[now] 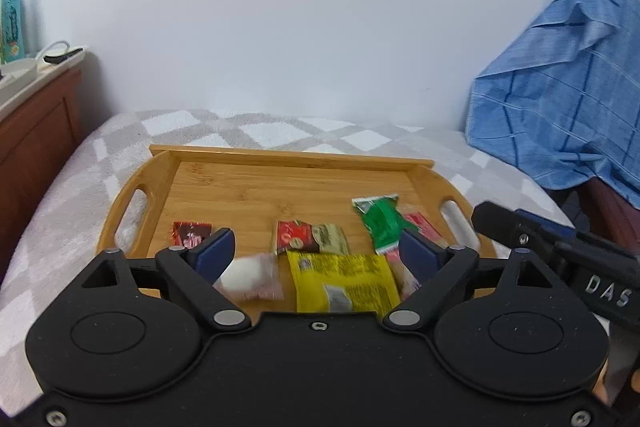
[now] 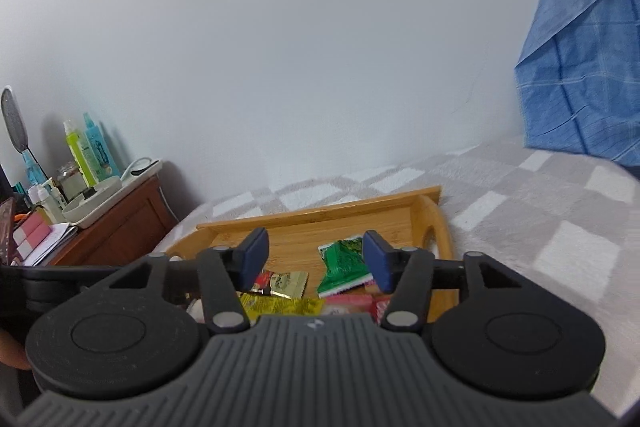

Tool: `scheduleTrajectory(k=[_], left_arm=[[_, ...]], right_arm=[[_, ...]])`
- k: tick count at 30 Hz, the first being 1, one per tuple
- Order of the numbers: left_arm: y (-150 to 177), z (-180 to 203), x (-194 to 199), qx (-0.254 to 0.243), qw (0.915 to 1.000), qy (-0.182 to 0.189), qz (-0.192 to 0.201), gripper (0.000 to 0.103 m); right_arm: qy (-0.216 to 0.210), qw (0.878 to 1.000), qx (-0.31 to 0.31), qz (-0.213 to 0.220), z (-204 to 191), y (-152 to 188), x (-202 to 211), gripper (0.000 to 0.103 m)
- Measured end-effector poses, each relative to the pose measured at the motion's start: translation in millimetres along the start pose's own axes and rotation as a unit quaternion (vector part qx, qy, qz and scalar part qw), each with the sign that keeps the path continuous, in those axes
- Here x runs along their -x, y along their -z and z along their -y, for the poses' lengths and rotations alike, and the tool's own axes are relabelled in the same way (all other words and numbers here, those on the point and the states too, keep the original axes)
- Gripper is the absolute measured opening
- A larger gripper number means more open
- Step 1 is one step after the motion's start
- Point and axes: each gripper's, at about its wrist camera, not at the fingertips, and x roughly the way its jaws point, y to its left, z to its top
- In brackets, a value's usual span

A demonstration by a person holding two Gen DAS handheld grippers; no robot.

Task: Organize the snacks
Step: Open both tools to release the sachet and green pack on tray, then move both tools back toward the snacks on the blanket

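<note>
A bamboo tray (image 1: pixel 280 159) (image 2: pixel 320 213) lies on the bed with several snack packets in its near half. In the left wrist view I see a dark red packet (image 1: pixel 192 233), a red and beige packet (image 1: pixel 310 237), a green packet (image 1: pixel 380 223), a yellow packet (image 1: pixel 344 281) and a blurred white and pink packet (image 1: pixel 252 277) by the left pad. My left gripper (image 1: pixel 318 253) hangs open above them with nothing between its pads. My right gripper (image 2: pixel 316 259) is also open and empty, above the green packet (image 2: pixel 342 263) and the yellow packet (image 2: pixel 280 305). Its black body (image 1: pixel 520 227) shows at the tray's right handle.
A grey and white checked blanket (image 1: pixel 280 127) (image 2: pixel 540 227) covers the bed. A wooden nightstand (image 2: pixel 120 223) with bottles (image 2: pixel 92 151) and a white dish stands at the left. Blue cloth (image 1: pixel 560 99) (image 2: pixel 580 47) hangs at the right. A white wall stands behind the bed.
</note>
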Motion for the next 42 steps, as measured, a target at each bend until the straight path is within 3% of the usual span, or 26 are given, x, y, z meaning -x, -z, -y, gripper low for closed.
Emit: scheduleTrajectory(k=[6, 17, 31, 42], left_arm=[[24, 8, 42, -0.014, 0.9997, -0.012, 0.017, 0.092], [80, 14, 101, -0.001, 0.9996, 0.005, 0.028, 0.094], [142, -9, 138, -0.001, 0.9974, -0.057, 0.045, 0.097], [177, -27, 142, 0.001, 0.9942, -0.090, 0.059, 0.100]], right_arm=[[0.006, 1.000, -0.001, 0.001, 4, 32, 37, 0.072], [0.023, 1.000, -0.004, 0.008, 0, 76, 86, 0.081], [0.038, 0.999, 0.022, 0.002, -19, 109, 98, 0.089], [0.056, 0.997, 0.047, -0.019, -34, 130, 92, 0.092]])
